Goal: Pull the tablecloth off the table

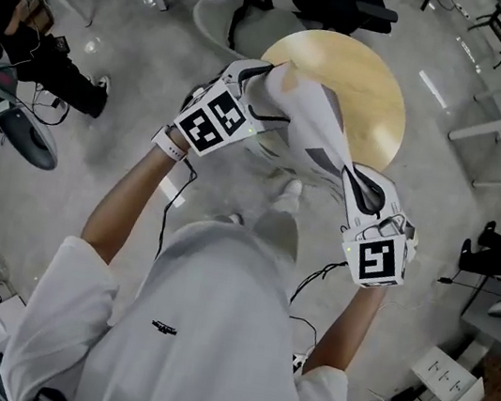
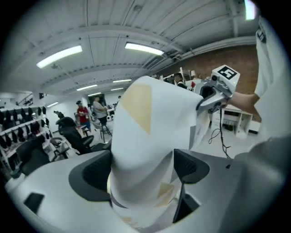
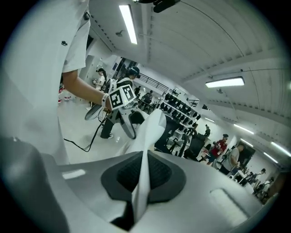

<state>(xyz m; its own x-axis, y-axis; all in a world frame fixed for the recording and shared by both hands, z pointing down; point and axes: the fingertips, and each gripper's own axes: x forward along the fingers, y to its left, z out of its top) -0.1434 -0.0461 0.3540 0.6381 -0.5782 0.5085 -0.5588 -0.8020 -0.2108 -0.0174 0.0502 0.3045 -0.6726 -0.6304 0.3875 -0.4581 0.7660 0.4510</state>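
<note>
— Grey concrete floor [image 1: 137, 81] all round, and the round wooden table [image 1: 375, 82] looks bare. So where's the tablecloth?
— Up in the air. The white tablecloth [image 1: 313, 124] is bunched into a thick rope between the two grippers, over the table's near edge.
— Are both holding it?
— No. The right gripper [image 3: 144, 175] has its jaws closed on one thin fold. The left gripper [image 2: 143, 175] stands wide apart, with a fat wad of cloth lying loose between its jaws.
— And the risk?
— I'd say that wad slides out on the left. The whole cloth would then swing from one thin pinch. Its weight could tug the fold free and drop it on the floor or back over the table.
— Anything else?
— A trailing end might snag the table's rim, but I can't see the lower end.
</note>
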